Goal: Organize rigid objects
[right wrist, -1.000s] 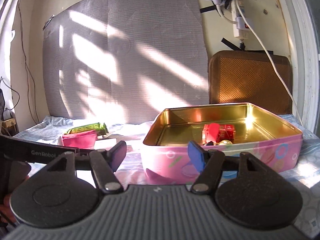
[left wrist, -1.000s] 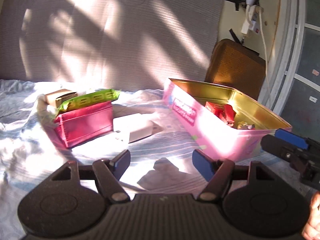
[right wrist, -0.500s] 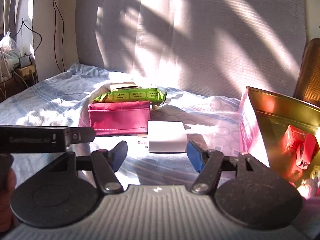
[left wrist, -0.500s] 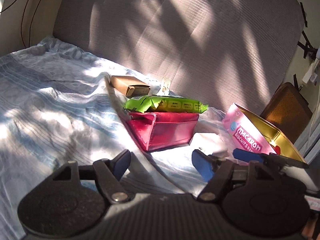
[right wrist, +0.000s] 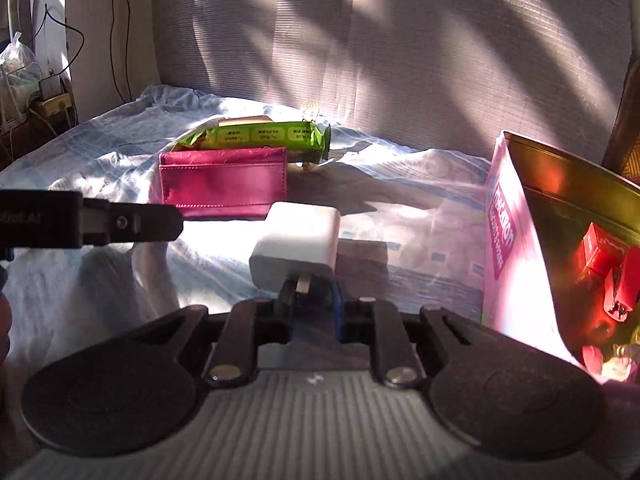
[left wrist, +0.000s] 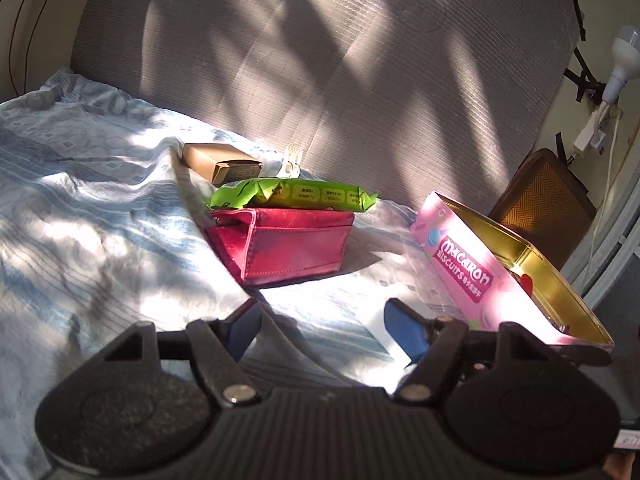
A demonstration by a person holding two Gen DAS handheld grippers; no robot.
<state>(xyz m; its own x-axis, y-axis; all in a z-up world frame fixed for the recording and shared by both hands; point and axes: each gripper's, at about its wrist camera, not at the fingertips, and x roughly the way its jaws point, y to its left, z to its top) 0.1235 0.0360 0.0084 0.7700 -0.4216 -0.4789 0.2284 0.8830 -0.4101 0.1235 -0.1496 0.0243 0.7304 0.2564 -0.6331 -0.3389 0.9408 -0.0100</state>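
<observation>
The right gripper [right wrist: 310, 298] has its two fingers pulled in close together. They pinch the metal prong end of a white charger [right wrist: 298, 240]. The charger sits just in front of the fingers, with its far end resting on the bed sheet [right wrist: 100, 152]. From the pictures I cannot tell if any part of it is lifted off the sheet.

The left gripper [left wrist: 322, 330] is about half open, with only the sheet between its blue fingers [left wrist: 404, 328]. A bit of the white charger peeks out just left of its right finger. In the right camera the left gripper pokes in from the left side, near the charger but not touching it.

Far behind the charger stands a red purse [right wrist: 224, 182]. A green snack pack [right wrist: 260, 136] lies on top of it. Farther back, in the left camera, there is a small brown box [left wrist: 218, 160] and a little white clip [left wrist: 291, 160] beside it.

To the right of the charger sits a pink tin [right wrist: 508, 240]. It is open and gold inside. Red things [right wrist: 608, 268] lie in the tin. The charger is near the tin but outside it, between the tin and the purse.

A big gray mat [right wrist: 380, 40] stands against the wall behind the bed. Sun and shadow fall across everything.
</observation>
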